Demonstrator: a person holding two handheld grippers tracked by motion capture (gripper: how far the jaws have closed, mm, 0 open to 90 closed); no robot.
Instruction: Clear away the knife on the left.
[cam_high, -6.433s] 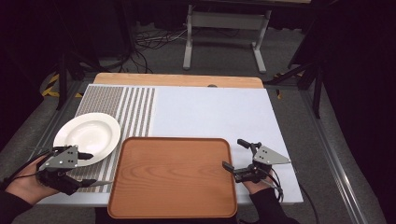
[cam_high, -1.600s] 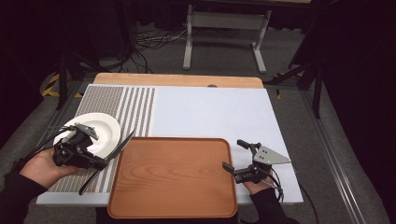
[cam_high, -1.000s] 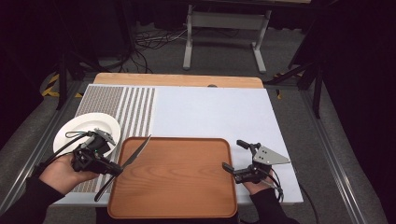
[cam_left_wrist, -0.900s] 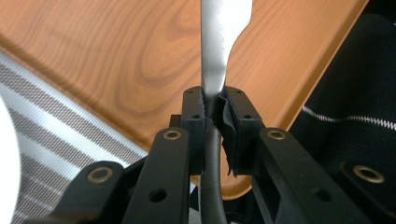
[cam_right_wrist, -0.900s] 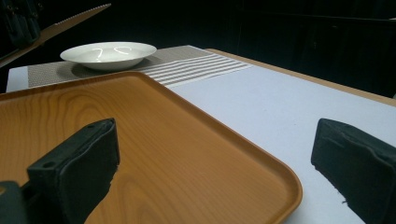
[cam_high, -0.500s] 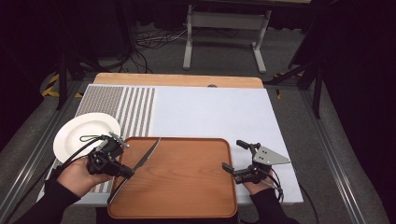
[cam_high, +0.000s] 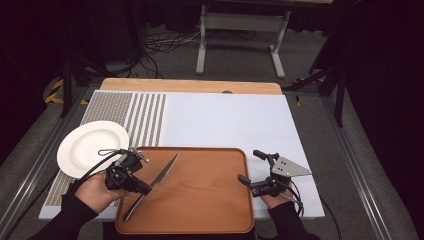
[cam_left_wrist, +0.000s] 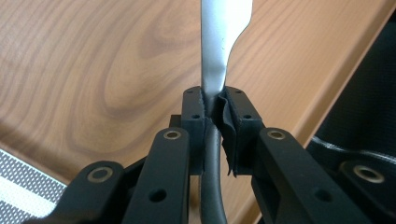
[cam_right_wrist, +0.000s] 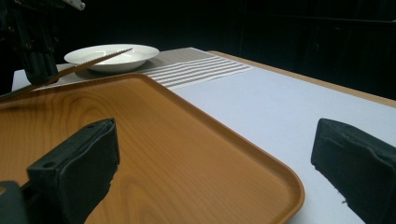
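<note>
My left gripper (cam_high: 144, 188) is shut on a table knife (cam_high: 165, 171), gripping it where the silver blade meets the dark handle. The left gripper view shows the pads (cam_left_wrist: 194, 109) pinching the knife (cam_left_wrist: 219, 42) over the wooden tray (cam_left_wrist: 93, 70). It hangs over the left part of the tray (cam_high: 200, 195), blade slanting up toward the far right. From the right gripper view the knife (cam_right_wrist: 88, 63) sits tilted above the tray (cam_right_wrist: 163, 140). My right gripper (cam_high: 247, 165) rests open at the tray's right rim, with nothing between its jaws.
A white plate (cam_high: 90, 145) lies on the striped placemat (cam_high: 145, 115), left of the tray and behind my left hand. The white tabletop (cam_high: 225, 120) stretches beyond the tray to a wooden strip (cam_high: 190, 86) at the far edge. Black stands and cables stand on the floor behind.
My left hand has carried the knife rightward and down, from beside the plate to over the tray's left part. The right gripper has stayed put.
</note>
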